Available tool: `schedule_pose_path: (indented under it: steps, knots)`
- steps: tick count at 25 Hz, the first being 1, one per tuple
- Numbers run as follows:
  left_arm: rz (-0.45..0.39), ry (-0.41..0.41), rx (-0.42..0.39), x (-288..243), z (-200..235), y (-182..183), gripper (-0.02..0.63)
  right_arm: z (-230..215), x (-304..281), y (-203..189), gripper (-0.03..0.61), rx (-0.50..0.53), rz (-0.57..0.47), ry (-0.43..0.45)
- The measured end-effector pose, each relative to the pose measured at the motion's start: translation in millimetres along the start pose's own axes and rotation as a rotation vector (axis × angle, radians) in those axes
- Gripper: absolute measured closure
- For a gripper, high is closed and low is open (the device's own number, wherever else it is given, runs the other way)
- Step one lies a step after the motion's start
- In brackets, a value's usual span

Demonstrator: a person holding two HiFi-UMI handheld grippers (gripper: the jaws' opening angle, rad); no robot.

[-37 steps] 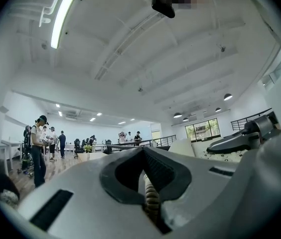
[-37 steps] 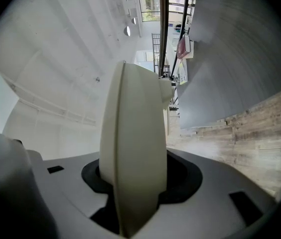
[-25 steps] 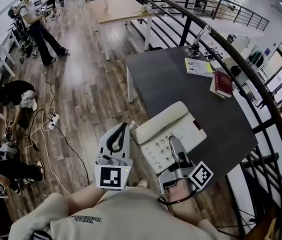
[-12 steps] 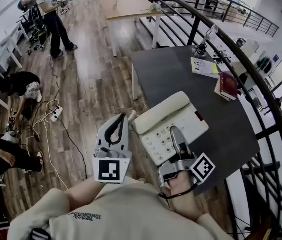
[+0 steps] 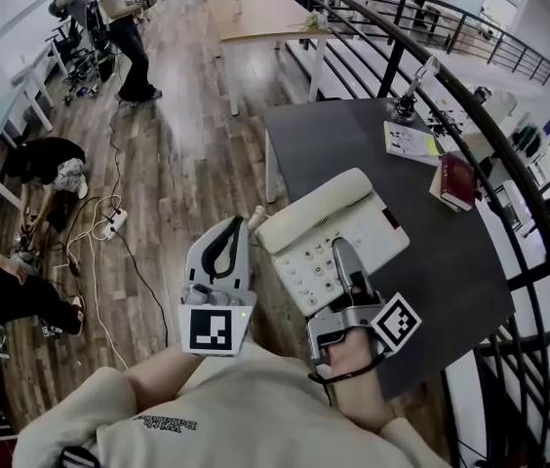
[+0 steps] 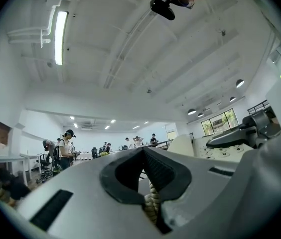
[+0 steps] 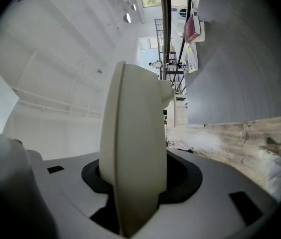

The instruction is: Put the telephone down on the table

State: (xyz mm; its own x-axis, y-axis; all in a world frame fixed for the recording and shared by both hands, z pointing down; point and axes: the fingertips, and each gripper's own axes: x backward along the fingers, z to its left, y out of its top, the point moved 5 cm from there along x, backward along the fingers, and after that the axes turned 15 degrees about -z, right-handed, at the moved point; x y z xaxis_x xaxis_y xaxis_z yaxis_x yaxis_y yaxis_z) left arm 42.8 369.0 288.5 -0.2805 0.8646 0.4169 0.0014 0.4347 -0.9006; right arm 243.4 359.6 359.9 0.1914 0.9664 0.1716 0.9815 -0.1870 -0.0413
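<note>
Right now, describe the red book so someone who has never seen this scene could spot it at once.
Start at the dark grey table. Look past the cream telephone held over its near side and follow the table's right edge. A thick, closed book lies flat there, just nearer than the white-and-yellow leaflet. It is the only dark red thing on the table.
</note>
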Motion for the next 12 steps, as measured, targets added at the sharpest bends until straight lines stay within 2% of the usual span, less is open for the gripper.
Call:
schedule_pose_path:
  steps: [8,12]
  knots:
    - [-0.004,-0.024,-0.011,-38,42,-62,0.609,-36,-67,-19,0.382,0.051,0.005,0.025]
    - [0.009,-0.017,-0.001,-62,70,-90,0.609,-55,-105,-33,0.382,0.05,0.011,-0.001]
